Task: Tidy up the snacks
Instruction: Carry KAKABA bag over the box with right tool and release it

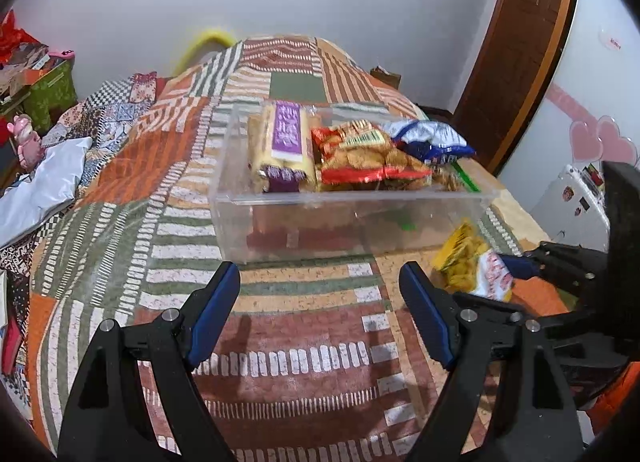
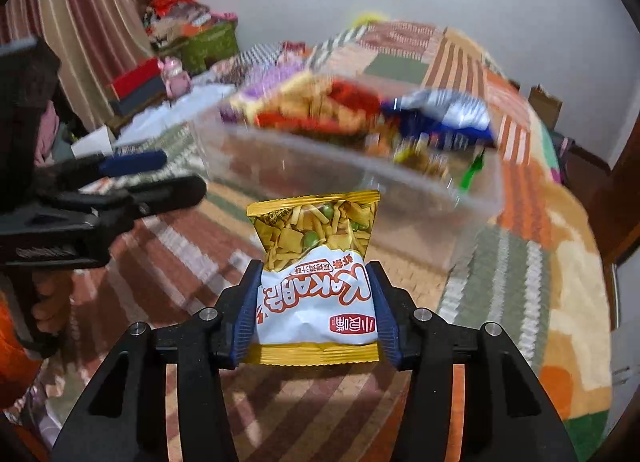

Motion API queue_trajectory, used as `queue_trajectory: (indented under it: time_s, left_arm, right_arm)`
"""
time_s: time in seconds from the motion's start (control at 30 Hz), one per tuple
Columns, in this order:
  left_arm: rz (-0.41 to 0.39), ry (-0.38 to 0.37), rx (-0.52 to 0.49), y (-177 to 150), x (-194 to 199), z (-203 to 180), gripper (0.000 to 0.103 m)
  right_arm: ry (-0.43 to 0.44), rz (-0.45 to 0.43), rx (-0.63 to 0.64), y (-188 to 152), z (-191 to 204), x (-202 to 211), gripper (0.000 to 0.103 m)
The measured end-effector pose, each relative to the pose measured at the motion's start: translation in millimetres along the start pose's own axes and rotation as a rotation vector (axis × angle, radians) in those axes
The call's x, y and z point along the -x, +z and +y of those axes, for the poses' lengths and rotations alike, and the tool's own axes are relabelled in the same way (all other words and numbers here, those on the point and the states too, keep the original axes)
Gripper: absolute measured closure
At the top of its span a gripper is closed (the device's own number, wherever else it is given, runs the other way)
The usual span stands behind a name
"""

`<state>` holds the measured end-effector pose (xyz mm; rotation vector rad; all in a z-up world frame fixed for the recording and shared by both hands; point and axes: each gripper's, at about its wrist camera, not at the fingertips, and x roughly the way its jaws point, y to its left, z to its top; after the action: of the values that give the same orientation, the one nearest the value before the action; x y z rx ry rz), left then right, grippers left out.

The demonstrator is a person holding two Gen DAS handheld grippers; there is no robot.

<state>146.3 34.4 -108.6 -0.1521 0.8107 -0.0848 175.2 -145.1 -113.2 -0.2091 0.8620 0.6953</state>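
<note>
right gripper (image 2: 316,302): fingers grip the packet (image 2: 316,262), just before the box (image 1: 352,198) on the bed | left gripper (image 1: 320,310): fingers open, empty | risk: slippery packet may slide out; full box, it may catch the rim and fall outside

The snack packet (image 2: 316,282) carries the only print clear enough to read, and it appears upside down in the right wrist view. Across its white lower half run large orange letters, "KAKA", followed by Chinese characters. A smaller line of Chinese characters sits beside them, too fine to make out. Near the packet's yellow sealed edge is a small red square logo with white characters. The purple label on the biscuit pack (image 1: 285,134) is blurred and unreadable.
</note>
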Motion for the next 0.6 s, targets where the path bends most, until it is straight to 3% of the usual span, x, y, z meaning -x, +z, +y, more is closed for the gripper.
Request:
queue_trajectory:
  time_s: [0.33,0.6]
  left_arm:
    - [-0.064,-0.023,0.046,15,9,5,0.021]
    - [-0.079,-0.018,0.043,19,5,9,0.021]
  right_arm:
    - [-0.097,-0.179,-0.028,57,-13,9,0.056]
    - [-0.096,-0.147,-0.021,92,-18,-23,0.055]
